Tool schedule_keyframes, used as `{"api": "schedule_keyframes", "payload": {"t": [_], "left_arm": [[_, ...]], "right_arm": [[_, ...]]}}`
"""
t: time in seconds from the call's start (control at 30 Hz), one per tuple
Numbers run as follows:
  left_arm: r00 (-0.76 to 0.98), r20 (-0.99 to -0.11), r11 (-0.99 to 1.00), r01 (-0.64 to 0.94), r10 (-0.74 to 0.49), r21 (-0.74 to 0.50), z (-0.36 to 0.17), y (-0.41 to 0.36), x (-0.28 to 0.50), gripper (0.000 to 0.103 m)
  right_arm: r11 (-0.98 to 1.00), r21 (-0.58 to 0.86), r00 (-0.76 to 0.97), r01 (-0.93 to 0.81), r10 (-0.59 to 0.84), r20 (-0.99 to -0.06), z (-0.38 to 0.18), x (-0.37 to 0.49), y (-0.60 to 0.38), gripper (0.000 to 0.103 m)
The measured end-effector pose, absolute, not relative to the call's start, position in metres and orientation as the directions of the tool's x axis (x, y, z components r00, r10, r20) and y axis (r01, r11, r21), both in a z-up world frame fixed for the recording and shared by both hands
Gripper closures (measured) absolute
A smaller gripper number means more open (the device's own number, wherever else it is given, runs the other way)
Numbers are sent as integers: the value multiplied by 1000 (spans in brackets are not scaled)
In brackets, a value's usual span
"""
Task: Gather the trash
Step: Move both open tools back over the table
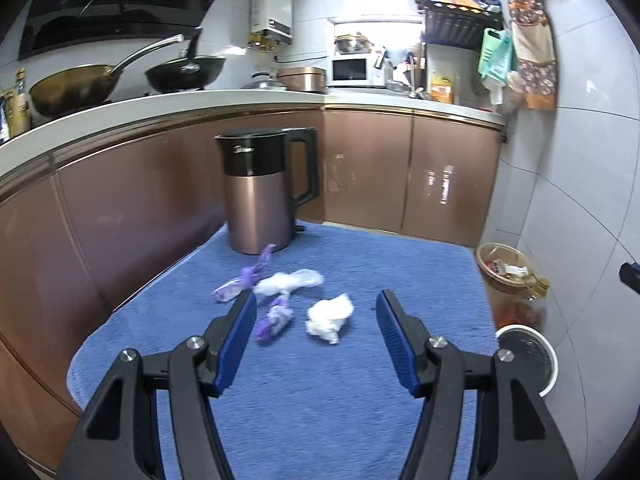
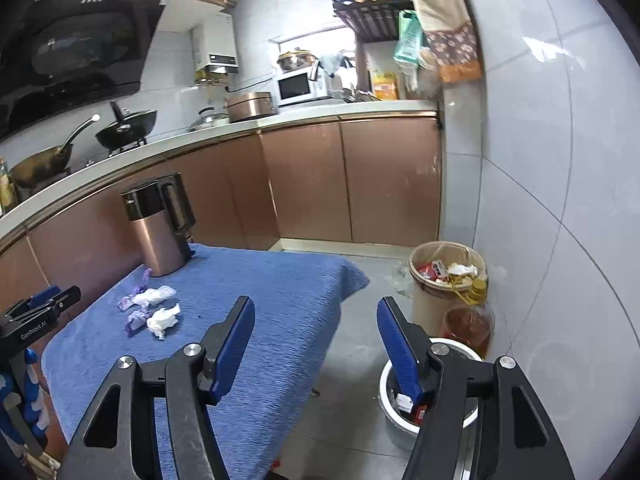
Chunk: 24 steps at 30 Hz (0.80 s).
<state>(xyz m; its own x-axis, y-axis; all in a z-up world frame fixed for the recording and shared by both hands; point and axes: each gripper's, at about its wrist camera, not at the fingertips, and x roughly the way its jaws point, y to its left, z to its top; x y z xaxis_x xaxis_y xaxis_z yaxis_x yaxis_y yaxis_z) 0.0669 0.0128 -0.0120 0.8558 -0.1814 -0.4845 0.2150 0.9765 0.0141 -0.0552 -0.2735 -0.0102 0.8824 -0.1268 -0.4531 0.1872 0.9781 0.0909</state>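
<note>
Trash: 2 white tissue wads, purple wrappers, mid blue-covered table, before the kettle. Left gripper and right gripper: jaws wide, empty. Risk: light wads slipping from pads, missing white bin beside table's right edge.

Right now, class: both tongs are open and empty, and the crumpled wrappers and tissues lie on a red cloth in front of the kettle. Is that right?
Not quite. The cloth is blue, not red, as the left wrist view shows. The rest stands: the left tongs and right tongs are open and empty, and the wrappers and tissues lie in front of the kettle.
</note>
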Motion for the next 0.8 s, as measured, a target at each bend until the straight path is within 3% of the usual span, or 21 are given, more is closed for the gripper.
{"api": "schedule_keyframes", "payload": {"t": [0.53, 0.8], "left_arm": [[826, -561, 999, 47, -52, -24, -56, 106, 104, 43], [773, -618, 990, 106, -143, -97, -78, 115, 134, 43]], "right_arm": [[997, 59, 858, 42, -6, -514, -20, 2, -222, 38], [987, 79, 801, -143, 162, -576, -46, 64, -172, 38]]}}
